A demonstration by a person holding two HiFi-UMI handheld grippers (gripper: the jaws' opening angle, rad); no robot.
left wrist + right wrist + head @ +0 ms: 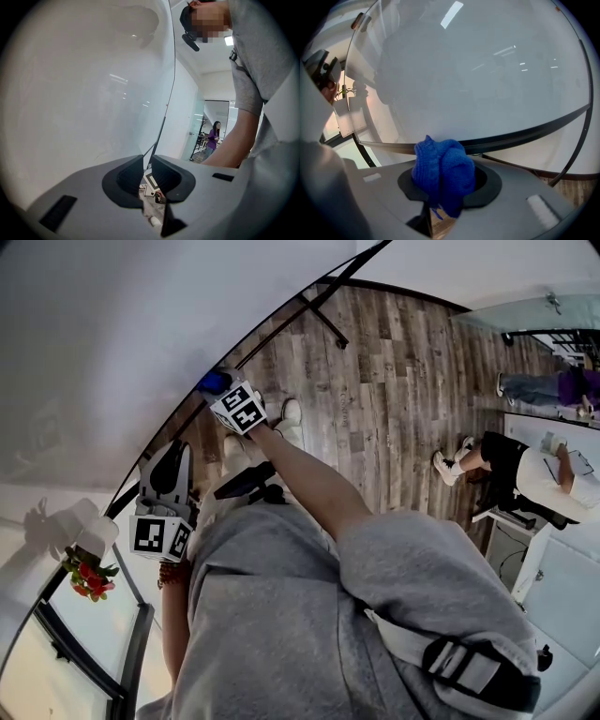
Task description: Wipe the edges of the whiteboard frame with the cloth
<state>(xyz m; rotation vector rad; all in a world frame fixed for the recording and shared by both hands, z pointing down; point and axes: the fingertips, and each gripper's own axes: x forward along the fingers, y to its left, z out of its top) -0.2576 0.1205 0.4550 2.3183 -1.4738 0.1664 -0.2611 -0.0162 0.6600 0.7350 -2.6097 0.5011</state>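
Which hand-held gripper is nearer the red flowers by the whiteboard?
Left. The left hand-held gripper sits beside the red flowers; the right hand-held gripper, holding the blue cloth, is farther along the whiteboard frame.

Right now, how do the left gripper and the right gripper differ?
The right gripper is shut on the blue cloth; the left gripper holds nothing, its jaws slightly apart. The right gripper reaches out to the whiteboard frame; the left gripper sits back, nearer the person. Both face the whiteboard.

Head and gripper views beside whiteboard [103,343]
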